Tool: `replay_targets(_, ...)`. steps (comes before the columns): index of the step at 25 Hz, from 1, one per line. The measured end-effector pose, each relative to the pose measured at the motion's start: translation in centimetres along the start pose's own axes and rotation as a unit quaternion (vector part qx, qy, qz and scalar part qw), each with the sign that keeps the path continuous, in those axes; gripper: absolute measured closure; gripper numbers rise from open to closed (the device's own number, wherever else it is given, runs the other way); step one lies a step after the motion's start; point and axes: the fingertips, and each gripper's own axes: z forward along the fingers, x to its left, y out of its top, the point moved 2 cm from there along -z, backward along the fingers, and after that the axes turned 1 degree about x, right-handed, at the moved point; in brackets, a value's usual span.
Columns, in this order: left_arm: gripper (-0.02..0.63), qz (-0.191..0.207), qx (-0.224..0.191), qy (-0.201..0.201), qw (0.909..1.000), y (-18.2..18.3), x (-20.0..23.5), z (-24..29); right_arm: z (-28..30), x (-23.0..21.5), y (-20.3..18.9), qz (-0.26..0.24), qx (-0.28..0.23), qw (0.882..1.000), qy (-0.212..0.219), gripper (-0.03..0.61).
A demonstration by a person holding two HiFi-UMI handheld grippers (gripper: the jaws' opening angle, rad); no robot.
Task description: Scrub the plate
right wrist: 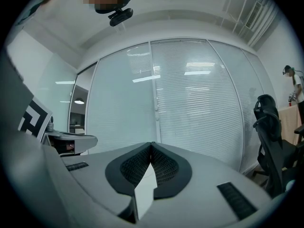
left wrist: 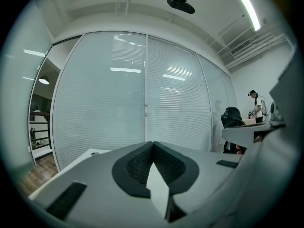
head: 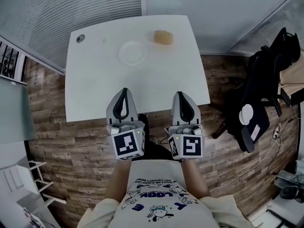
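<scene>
A white round plate (head: 132,52) lies on the white table (head: 95,80) toward its far side. A tan sponge (head: 163,37) sits just right of the plate. Both grippers hang over the table's near edge, well short of the plate. My left gripper (head: 124,92) is shut with nothing in it, and its tips meet in the left gripper view (left wrist: 152,144). My right gripper (head: 180,95) is likewise shut and empty, tips together in the right gripper view (right wrist: 151,145). Both gripper views look level at the glass wall, so neither shows plate or sponge.
A round grommet (head: 80,38) sits at the table's far left corner. Black office chairs (head: 266,80) stand to the right on the wood floor. A glass wall with blinds (left wrist: 142,94) runs behind the table. A person (left wrist: 257,107) stands far off at the right.
</scene>
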Motion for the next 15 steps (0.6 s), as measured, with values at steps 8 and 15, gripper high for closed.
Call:
replay_targets(8,0.58,-0.005,0.01,-0.007,0.9999,-0.3,1.0,4.1,4.0,-0.8,-0.5,-0.004,0.007,1.0,-0.007,0.56)
replay_targets(15,0.58,-0.01,0.02,-0.006,0.9997,-0.5,2.4,7.7,7.9,-1.6,-1.1,-0.007,0.02,1.0,-0.016,0.56)
